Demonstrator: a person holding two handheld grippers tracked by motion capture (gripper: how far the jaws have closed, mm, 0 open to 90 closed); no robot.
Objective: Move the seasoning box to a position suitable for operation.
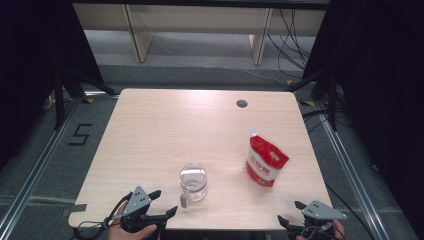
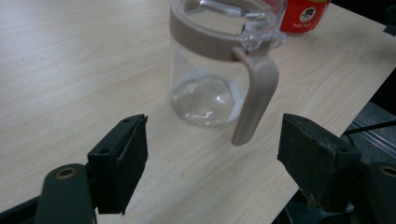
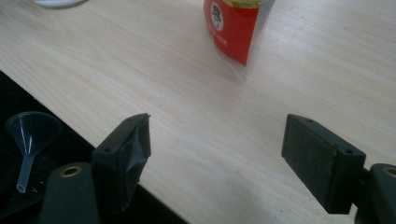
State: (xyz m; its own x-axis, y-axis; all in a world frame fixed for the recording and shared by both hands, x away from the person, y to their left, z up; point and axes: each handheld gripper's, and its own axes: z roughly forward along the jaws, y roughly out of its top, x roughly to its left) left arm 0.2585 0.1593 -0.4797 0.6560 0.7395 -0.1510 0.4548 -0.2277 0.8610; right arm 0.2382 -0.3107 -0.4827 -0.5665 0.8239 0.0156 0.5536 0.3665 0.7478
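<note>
On the wooden bench (image 1: 165, 130) a clear glass jar (image 1: 193, 182) with a beige handle stands near the front edge, a red pouch (image 1: 266, 162) upright to its right. Left hand-held gripper (image 1: 165, 204), jaws spread, sits just before the jar; right hand-held gripper (image 1: 292, 212), also spread, rests at the front right corner.

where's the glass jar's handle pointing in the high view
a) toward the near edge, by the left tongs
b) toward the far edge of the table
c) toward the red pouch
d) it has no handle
a: in the high view the glass jar has its beige handle on the near side, angled toward the left tongs, not toward the red pouch.
</note>
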